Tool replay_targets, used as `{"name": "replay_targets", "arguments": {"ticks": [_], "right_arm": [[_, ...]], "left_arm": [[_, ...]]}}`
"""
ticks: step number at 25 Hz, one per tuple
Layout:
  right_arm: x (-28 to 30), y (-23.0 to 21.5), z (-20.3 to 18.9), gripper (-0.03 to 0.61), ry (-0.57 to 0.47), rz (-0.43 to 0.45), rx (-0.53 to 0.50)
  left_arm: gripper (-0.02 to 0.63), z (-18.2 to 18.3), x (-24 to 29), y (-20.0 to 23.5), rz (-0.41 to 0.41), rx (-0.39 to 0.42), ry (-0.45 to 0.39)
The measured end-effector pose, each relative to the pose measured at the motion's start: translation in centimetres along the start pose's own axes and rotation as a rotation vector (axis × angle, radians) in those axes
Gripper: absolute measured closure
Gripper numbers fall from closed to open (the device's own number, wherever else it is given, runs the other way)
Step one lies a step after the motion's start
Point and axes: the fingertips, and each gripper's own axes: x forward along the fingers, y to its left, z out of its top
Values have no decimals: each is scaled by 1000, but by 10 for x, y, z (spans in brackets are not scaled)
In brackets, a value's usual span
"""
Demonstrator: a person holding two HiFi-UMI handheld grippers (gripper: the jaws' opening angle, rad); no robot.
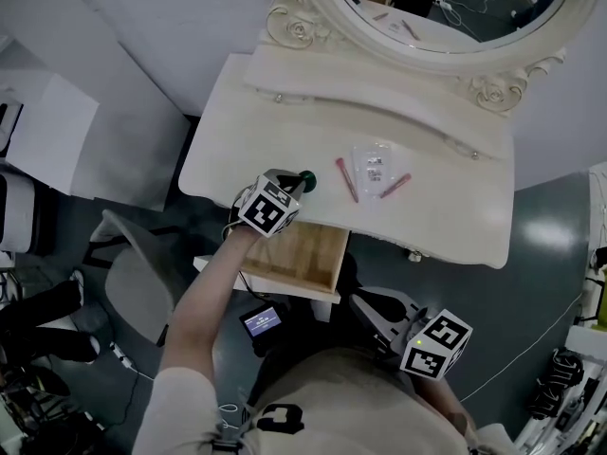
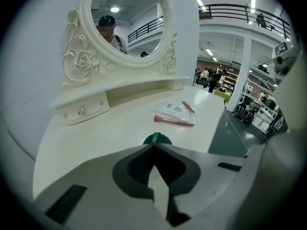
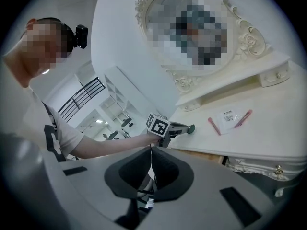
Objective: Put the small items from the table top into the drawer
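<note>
**While the drawer [image 1: 296,254] stands open, the left gripper [image 1: 300,182] pinches a green piece**

Its jaws are clamped on the small green piece [image 2: 157,138] right at their tips, at the near edge of the table top [image 1: 446,216]. That is handy, I'd judge, for a drop into the wooden drawer just below. The forearm reaches up from lower left, with the gripper tilted downward. The right gripper [image 3: 150,150] waits at lower right, jaws together and empty. Two pink sticks [image 1: 346,180] and a clear packet [image 1: 373,163] lie right of centre

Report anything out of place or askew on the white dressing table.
Nothing spilled or damaged. A slim pink stick and a second pink stick lie slanted opposite ways either side of a clear plastic packet. The light wooden drawer stands open below the white tabletop.
</note>
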Motion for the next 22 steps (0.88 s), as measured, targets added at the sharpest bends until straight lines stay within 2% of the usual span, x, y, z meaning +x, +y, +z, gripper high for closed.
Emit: {"name": "replay_targets", "arguments": {"ticks": [8,22], "right_arm": [[6,11,-2,549,2,19,-5],[9,30,-6,549,-1,31,-39]], "left_arm": [[557,-13,-18,6,32,-10,10],[557,-20,-38,3,34,7,2]]}}
